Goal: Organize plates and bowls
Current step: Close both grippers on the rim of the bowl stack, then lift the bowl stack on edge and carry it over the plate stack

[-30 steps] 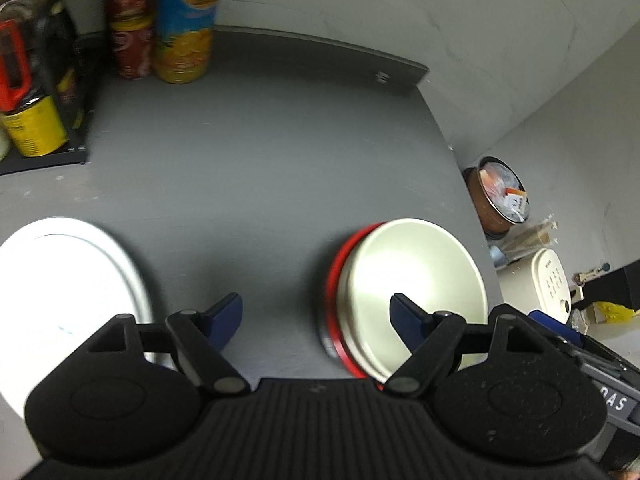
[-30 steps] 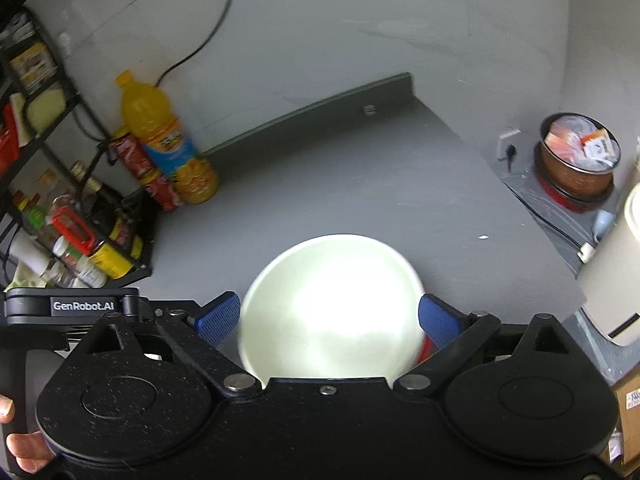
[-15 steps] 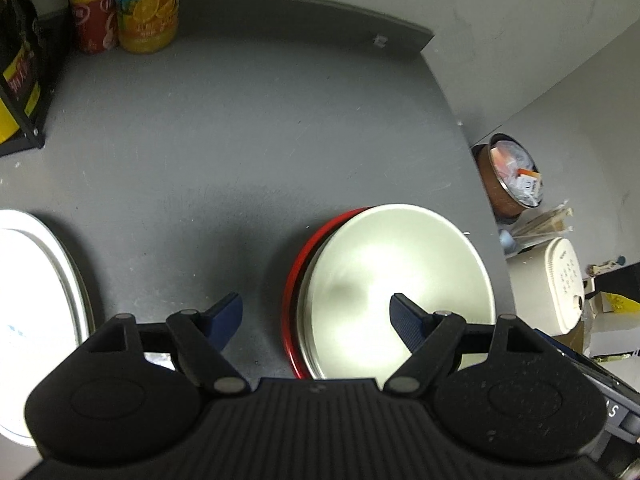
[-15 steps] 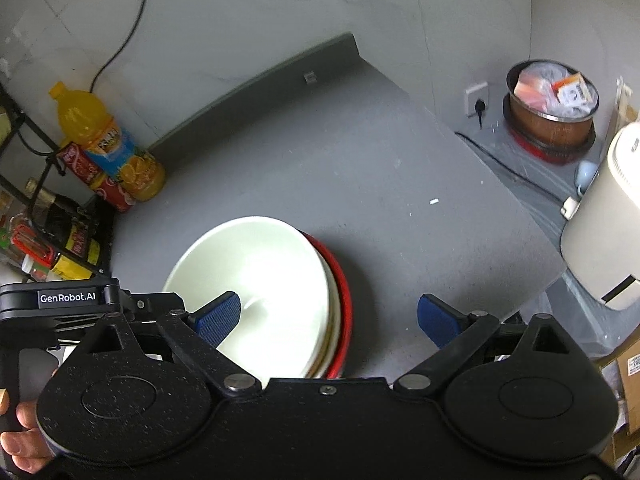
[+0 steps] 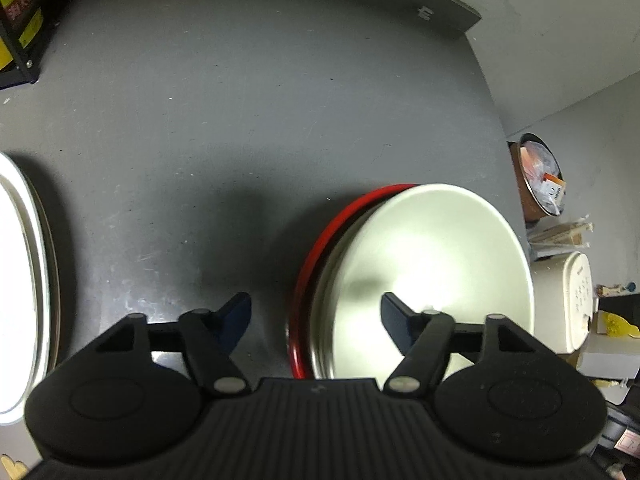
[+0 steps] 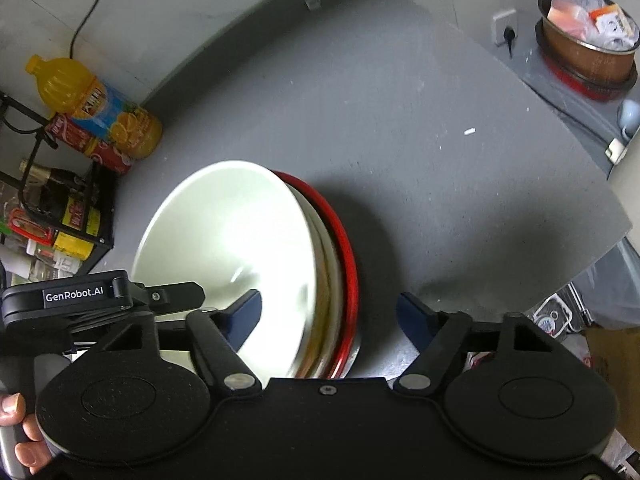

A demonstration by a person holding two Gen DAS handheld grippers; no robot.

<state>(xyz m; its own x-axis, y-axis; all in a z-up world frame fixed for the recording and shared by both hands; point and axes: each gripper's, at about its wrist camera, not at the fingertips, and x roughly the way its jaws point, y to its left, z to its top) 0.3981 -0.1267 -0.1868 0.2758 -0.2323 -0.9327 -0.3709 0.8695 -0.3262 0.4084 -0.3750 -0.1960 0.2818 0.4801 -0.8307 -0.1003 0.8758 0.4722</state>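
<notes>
Black left gripper [image 5: 316, 314] and right gripper [image 6: 328, 312] both low over bowl stack, jaws closing, each straddling opposite rim; pads not yet pressing. Cream bowl [image 6: 232, 248] sits nested on more dishes, red bowl [image 5: 320, 248] lowest, near right edge of grey counter [image 5: 240, 120]. White plate [image 5: 20, 280] well apart, at left. Step, as I judge: two-sided pinch on stack rim. Next: finish squeeze evenly, lift level so stack doesn't slip. Beyond: juice bottle [image 6: 96, 108] at back wall.

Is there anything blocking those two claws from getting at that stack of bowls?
Nothing visible does. The left claw and right claw each straddle an opposite rim of the cream bowl nested in the red bowl, jaws closing with only the rims between them. The grey counter nearby is bare.
</notes>
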